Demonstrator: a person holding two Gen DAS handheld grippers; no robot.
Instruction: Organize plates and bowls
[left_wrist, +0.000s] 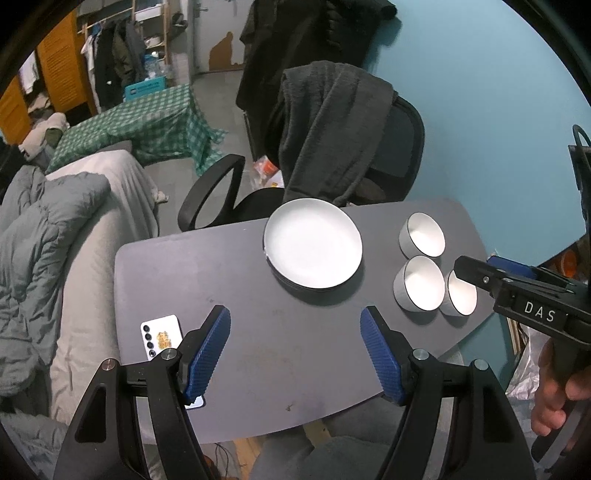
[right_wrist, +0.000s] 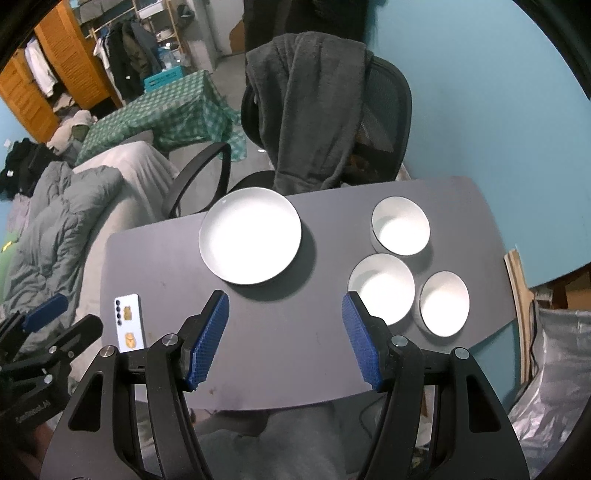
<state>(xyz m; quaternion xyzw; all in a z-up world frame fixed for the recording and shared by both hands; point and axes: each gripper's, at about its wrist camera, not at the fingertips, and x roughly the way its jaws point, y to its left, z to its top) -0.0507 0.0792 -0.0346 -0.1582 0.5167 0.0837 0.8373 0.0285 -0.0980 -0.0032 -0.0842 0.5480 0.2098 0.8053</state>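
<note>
A stack of white plates (left_wrist: 313, 243) (right_wrist: 250, 235) sits on the far middle of the grey table (left_wrist: 221, 280) (right_wrist: 280, 332). Three white bowls stand apart at the right: a far bowl (left_wrist: 423, 235) (right_wrist: 400, 226), a middle bowl (left_wrist: 420, 282) (right_wrist: 382, 287) and a near right bowl (left_wrist: 460, 298) (right_wrist: 443, 303). My left gripper (left_wrist: 295, 321) is open and empty above the table's near half. My right gripper (right_wrist: 285, 306) is open and empty, just left of the middle bowl. The right gripper also shows at the right in the left wrist view (left_wrist: 491, 275).
A white phone (left_wrist: 162, 338) (right_wrist: 128, 322) lies at the table's near left. An office chair (left_wrist: 332, 140) (right_wrist: 325, 122) draped with a dark garment stands behind the table. A bed with grey bedding (left_wrist: 55, 240) lies to the left. A teal wall (left_wrist: 480, 110) is at the right.
</note>
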